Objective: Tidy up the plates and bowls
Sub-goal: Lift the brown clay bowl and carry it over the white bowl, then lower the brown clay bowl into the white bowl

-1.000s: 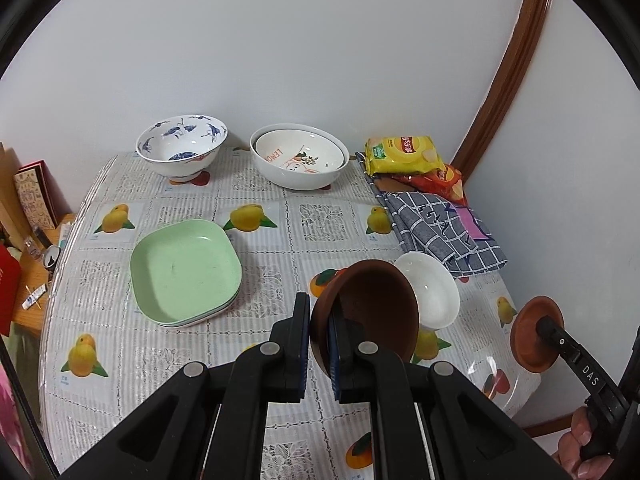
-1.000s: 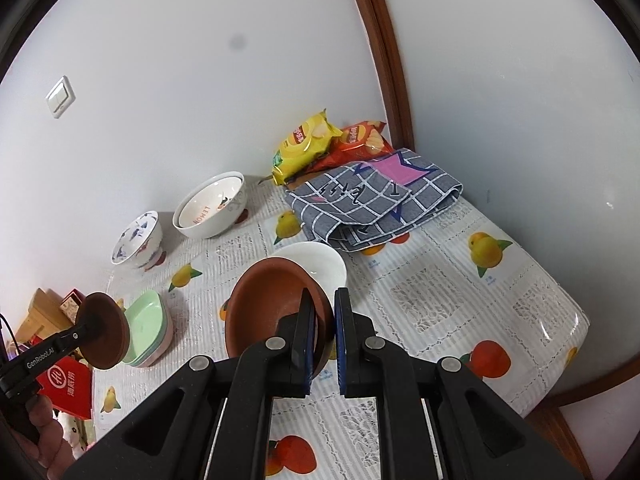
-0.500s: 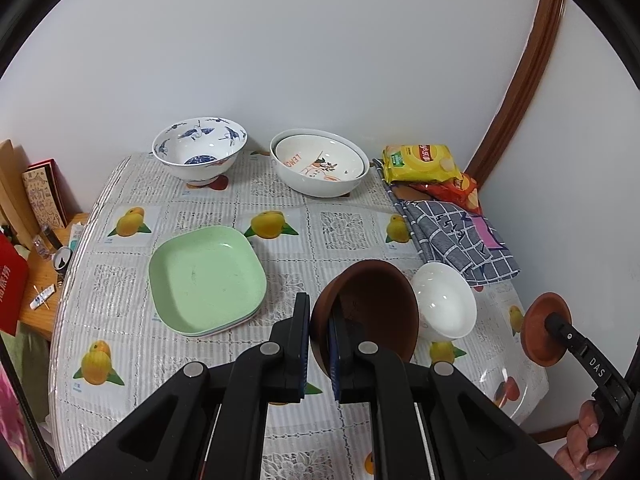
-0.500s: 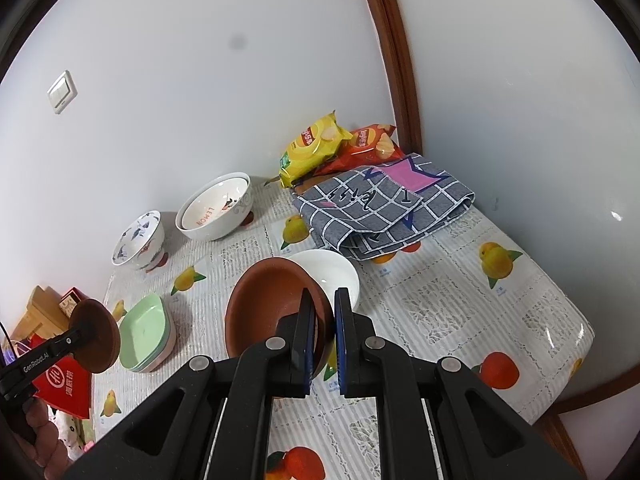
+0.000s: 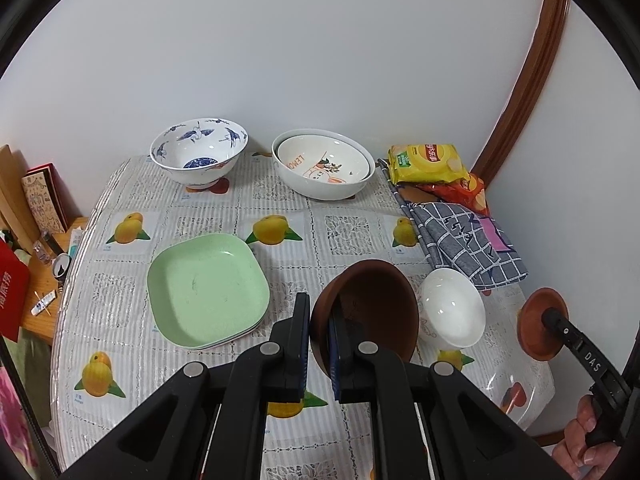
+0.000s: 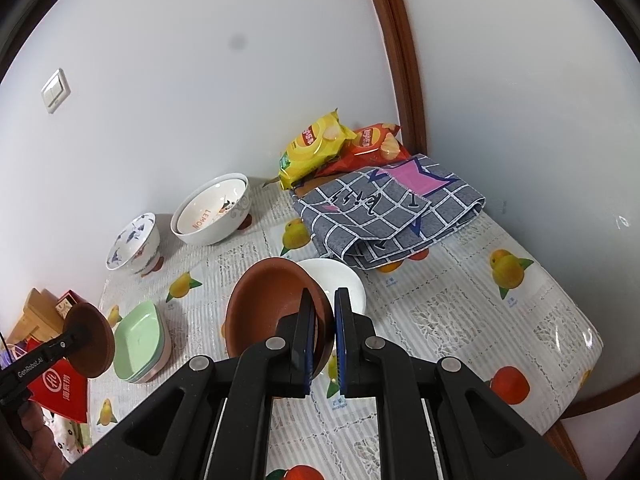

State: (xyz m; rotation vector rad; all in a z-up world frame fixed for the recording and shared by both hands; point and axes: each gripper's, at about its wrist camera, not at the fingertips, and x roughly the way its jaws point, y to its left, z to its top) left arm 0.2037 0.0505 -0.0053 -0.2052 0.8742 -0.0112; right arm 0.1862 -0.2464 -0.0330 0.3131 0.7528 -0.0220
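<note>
Left wrist view.
A: Left claw (image 5: 319, 320) pinched nearly shut on the rim of the left brown bowl (image 5: 372, 304), bowl tipped, mouth facing the camera, held above the bench (image 5: 352, 232). Landmark?
B: White bowl (image 5: 452, 308). Left brown bowl just to its left, rims overlapping in the picture; touching or not, cannot tell. Green plates (image 5: 204, 288) well to the left of it. Right claw (image 5: 549, 317) just to the white bowl's right, clamped on the right brown bowl (image 5: 536, 332), a hand (image 5: 588, 444) below on the grip.

Right wrist view.
A: Same reading?
B: Right claw (image 6: 324, 308) almost closed on the right brown bowl (image 6: 268, 304), near rim between the pads, bowl tilted. White bowl (image 6: 340, 280) directly beyond the claw, partly hidden behind the brown one. Left brown bowl (image 6: 90, 340) far to the white bowl's left, past the green plates (image 6: 140, 340).
A: Nearer hand?
B: Probably the right: white bowl straight ahead along its fingers. Likely next: nesting like with like, so worth lining up mouth-up over the target before letting go.
</note>
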